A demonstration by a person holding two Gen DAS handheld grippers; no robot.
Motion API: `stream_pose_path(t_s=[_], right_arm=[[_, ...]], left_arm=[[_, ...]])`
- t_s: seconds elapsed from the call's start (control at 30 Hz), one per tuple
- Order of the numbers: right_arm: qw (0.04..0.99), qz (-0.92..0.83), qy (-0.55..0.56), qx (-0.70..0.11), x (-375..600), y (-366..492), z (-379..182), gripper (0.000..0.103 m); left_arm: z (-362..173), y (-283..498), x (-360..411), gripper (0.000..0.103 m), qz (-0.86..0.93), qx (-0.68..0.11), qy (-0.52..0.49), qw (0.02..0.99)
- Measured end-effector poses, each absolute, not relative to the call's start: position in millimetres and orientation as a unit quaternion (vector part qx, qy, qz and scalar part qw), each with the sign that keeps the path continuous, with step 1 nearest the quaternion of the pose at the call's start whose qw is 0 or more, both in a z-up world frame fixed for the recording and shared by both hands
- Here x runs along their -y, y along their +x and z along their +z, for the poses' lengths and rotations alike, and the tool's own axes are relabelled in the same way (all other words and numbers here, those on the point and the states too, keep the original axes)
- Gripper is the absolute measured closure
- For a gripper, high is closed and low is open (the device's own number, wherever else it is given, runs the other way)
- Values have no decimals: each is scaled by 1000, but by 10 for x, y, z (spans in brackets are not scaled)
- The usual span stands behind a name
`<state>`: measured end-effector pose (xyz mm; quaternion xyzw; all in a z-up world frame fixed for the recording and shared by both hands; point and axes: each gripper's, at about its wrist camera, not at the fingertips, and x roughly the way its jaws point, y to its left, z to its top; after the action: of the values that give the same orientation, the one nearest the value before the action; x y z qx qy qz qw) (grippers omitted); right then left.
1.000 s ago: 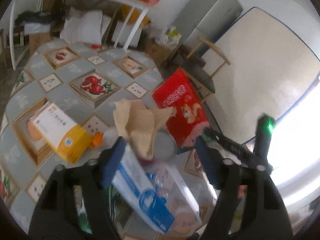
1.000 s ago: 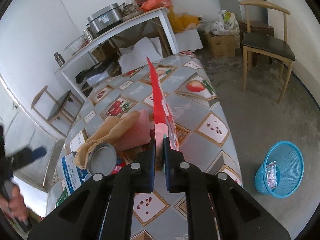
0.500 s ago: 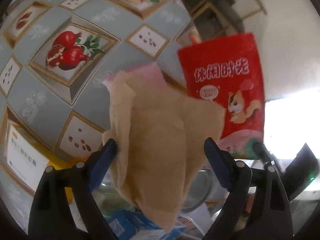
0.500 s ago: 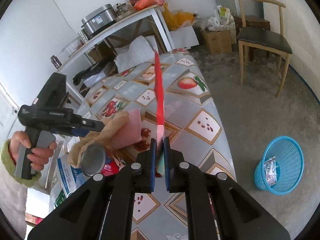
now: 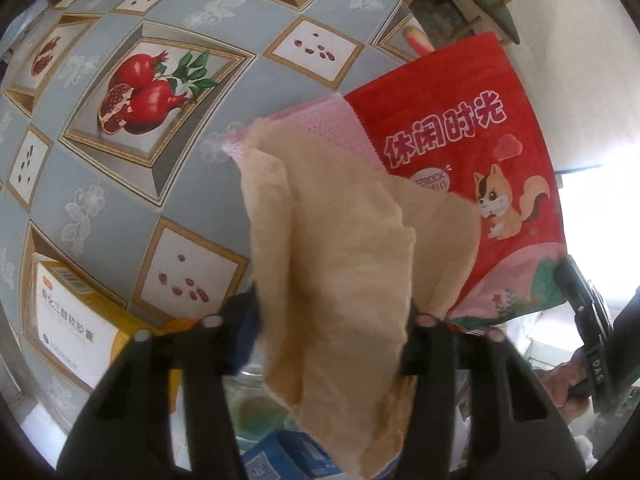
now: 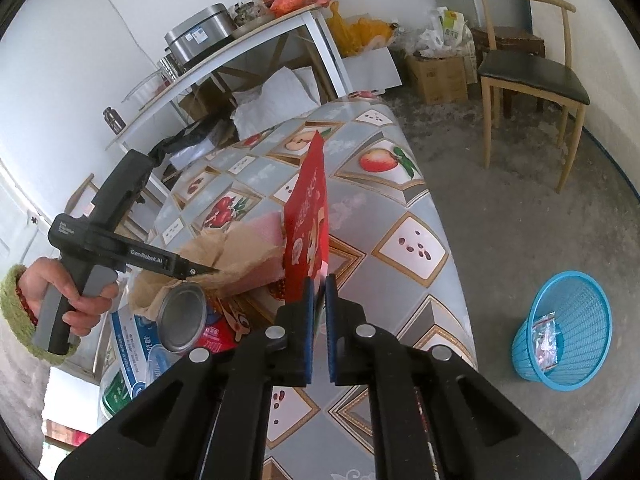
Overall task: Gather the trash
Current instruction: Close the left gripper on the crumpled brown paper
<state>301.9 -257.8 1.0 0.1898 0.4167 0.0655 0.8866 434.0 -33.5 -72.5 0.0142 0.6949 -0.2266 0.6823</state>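
My right gripper (image 6: 318,288) is shut on the bottom edge of a red snack bag (image 6: 308,216) and holds it upright above the table; the bag also shows in the left wrist view (image 5: 476,168). My left gripper (image 5: 334,316) is open, its fingers on either side of a crumpled brown paper (image 5: 340,264) that lies over a pink sheet (image 5: 332,128). The paper also shows in the right wrist view (image 6: 236,252), with the left gripper (image 6: 200,270) at it. A blue trash basket (image 6: 568,332) stands on the floor to the right of the table.
A tin can (image 6: 184,316), a blue-white box (image 6: 128,344) and a yellow-white box (image 5: 76,320) lie near the paper on the fruit-patterned tablecloth (image 5: 132,80). A wooden chair (image 6: 528,76) and a cluttered white shelf (image 6: 248,40) stand beyond the table.
My left gripper has moved forward and down so its open fingers straddle the brown paper. The right gripper keeps hold of the red bag, which has tilted slightly.
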Motion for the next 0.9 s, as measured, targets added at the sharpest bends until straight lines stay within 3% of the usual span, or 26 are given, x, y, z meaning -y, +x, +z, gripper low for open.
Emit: stream_pose_path(t_s=[0.13, 0.2, 0.3, 0.9], right_arm=[[888, 61, 187, -415, 2594, 3017, 17, 99], [890, 58, 184, -413, 2595, 3011, 32, 99], [893, 54, 181, -409, 2594, 2998, 54, 100], [927, 15, 148, -345, 2636, 2710, 456, 102]], left_arm=[[-740, 4305, 286, 81, -231, -693, 11, 683], [-737, 4291, 248, 95, -233, -690, 7, 685], [-724, 4313, 170, 102, -238, -681, 0, 692], [175, 3989, -133, 103, -273, -547, -90, 787]])
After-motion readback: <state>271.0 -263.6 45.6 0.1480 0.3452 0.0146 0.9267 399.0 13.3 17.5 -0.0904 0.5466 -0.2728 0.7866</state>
